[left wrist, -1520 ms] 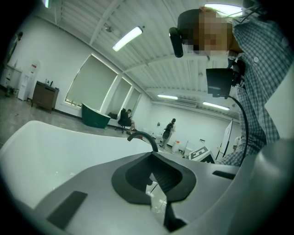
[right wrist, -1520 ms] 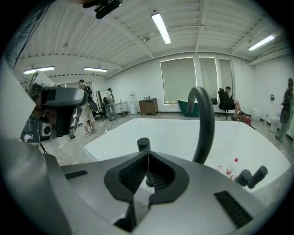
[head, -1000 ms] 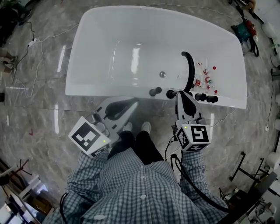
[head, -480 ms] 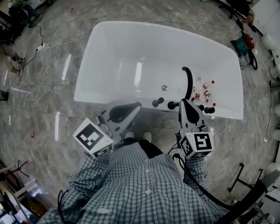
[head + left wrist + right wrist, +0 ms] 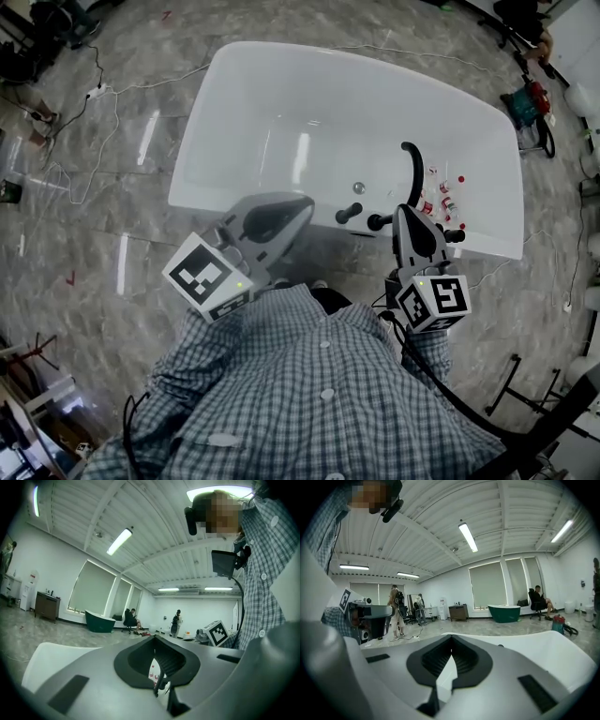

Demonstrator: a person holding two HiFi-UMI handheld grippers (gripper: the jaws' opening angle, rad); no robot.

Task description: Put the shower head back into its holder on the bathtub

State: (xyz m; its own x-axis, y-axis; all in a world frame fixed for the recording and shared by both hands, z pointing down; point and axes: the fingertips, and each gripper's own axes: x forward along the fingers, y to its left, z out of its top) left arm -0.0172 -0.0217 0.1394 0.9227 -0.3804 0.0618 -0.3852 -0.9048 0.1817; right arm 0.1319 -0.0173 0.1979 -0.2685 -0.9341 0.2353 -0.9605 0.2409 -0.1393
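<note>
The white bathtub lies below me in the head view. On its near rim stand a curved black spout and several black fittings, such as a left knob and a right knob. I cannot tell which of them is the shower head or its holder. My left gripper hangs over the near rim left of the fittings, shut with nothing in it. My right gripper is just above the fittings, also shut and empty. Neither touches the tub.
Several small red-capped bottles lie on the tub's deck right of the spout. Cables trail over the marble floor at the left, and tools lie at the right. People stand or sit far off in the hall.
Both grippers have risen, and the head view has lifted with them, so the tub looks smaller and lower. Both pairs of jaws stay closed.
</note>
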